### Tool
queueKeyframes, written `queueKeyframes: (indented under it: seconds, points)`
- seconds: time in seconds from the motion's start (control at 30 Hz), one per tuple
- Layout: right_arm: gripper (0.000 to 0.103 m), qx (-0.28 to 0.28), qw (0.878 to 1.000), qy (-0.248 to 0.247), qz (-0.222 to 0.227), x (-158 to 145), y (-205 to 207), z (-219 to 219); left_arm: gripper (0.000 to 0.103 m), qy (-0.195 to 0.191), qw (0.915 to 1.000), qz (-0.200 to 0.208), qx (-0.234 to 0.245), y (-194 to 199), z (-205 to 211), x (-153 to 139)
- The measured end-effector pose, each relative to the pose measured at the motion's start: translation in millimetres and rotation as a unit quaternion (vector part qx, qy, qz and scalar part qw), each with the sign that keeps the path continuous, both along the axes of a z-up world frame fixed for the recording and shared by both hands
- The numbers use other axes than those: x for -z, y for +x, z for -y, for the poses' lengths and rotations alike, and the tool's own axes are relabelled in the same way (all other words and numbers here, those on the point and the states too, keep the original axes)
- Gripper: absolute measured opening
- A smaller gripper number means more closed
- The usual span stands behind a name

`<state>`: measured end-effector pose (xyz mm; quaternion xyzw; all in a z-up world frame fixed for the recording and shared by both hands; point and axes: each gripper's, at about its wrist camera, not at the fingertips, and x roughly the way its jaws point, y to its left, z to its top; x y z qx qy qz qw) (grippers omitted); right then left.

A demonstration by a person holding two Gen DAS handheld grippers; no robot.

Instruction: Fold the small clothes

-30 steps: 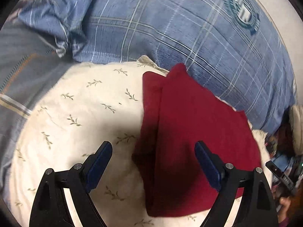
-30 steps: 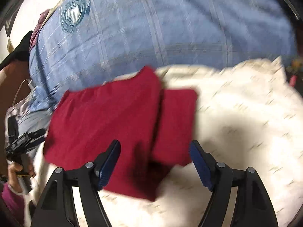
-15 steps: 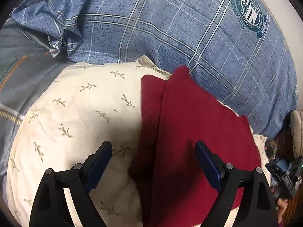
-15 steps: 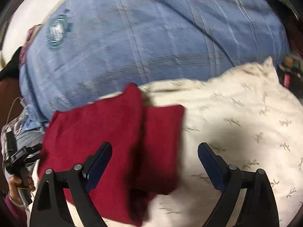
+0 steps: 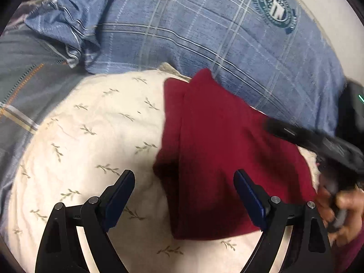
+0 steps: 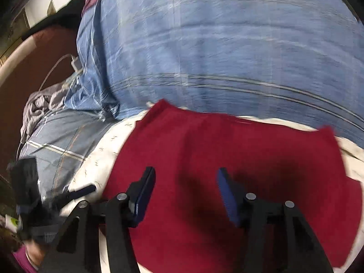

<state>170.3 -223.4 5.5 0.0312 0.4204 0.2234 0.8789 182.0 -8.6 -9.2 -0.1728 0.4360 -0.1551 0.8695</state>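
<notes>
A dark red folded cloth point(image 5: 223, 150) lies on a cream pillow with a leaf print point(image 5: 91, 136). One narrow folded layer shows along its left side. My left gripper point(image 5: 183, 175) hovers open above the cloth's near left edge, one finger over the pillow and one over the cloth. In the right wrist view the red cloth point(image 6: 250, 145) fills the lower half. My right gripper point(image 6: 186, 171) is above it with jaws closing, and the pads pinch nothing. The right gripper's blurred black body point(image 5: 329, 145) reaches in at the right of the left wrist view.
A blue plaid duvet point(image 5: 204, 34) with a round badge point(image 5: 274, 4) rises behind the pillow. A hand point(image 5: 341, 209) and a magenta sleeve sit at the lower right. A white charger and cable point(image 6: 75, 63) lie by the duvet's left edge, beside a brown surface point(image 6: 27, 79).
My right gripper swept sideways over the red cloth and its jaws came closer together. Its body and the hand entered the left wrist view from the right. The left gripper shifted slightly and stays open.
</notes>
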Motion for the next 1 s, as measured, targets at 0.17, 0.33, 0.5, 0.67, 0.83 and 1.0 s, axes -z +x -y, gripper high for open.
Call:
queueKeyframes:
  seconds: [0.17, 0.33, 0.5, 0.67, 0.83, 1.0]
  points:
    - [0.060, -0.013, 0.997, -0.027, -0.070, 29.1, 40.1, -46.9, 0.089, -0.046, 0.9988, -0.012, 0.010, 2.1, -21.5, 23.6]
    - [0.075, 0.008, 0.996, -0.037, -0.076, 16.6, 49.6, -70.8, 0.089, -0.099, 0.9949, -0.006, 0.019, 5.5, -37.9, 28.3]
    - [0.087, -0.002, 0.989, -0.138, -0.049, 15.4, 56.5, -127.0, 0.089, -0.096, 0.9949, -0.003, 0.030, 1.3, -39.6, 29.6]
    - [0.088, 0.007, 0.971, -0.224, -0.079, 51.9, 73.2, -157.6, 0.089, -0.111, 0.9934, -0.005, 0.030, 3.4, -41.6, 30.9]
    - [0.051, 0.007, 0.971, -0.235, -0.052, 47.2, 65.6, -151.4, 0.092, -0.098, 0.9947, 0.001, 0.028, 4.9, -35.7, 29.7]
    - [0.023, -0.007, 0.987, -0.151, -0.047, 17.1, 52.1, -115.9, 0.092, -0.112, 0.9930, 0.018, 0.034, 13.7, -27.0, 25.3]
